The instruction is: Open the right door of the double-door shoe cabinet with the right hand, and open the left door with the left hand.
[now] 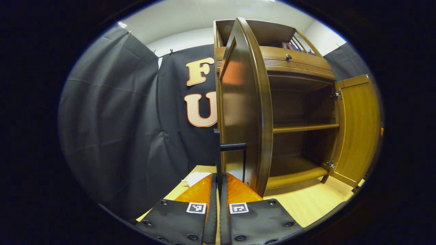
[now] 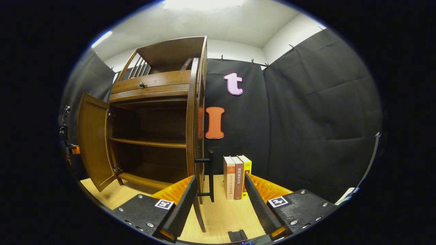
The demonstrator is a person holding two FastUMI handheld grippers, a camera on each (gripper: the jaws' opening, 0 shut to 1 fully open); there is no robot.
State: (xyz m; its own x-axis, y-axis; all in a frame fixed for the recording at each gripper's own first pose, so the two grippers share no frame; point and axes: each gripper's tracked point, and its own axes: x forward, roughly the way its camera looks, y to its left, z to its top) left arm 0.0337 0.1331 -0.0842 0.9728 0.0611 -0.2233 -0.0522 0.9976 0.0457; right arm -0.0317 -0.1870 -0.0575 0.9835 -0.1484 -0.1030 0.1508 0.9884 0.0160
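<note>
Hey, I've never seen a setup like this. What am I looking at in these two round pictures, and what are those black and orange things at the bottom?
There is no robot here. A person holds a two-fingered gripper in each hand, and a fisheye camera rides on each one, looking along its fingers. Those fingers are the black and orange parts at the bottom.

The left gripper view shows the left gripper, its jaws closed, apparently on the black handle of the left door, which is swung open. The right gripper view shows the right gripper with its jaws open on either side of the right door's handle, not gripping it. The right door is open too.

The shoe cabinet stands on a light wooden surface, with three books upright beside it.
</note>
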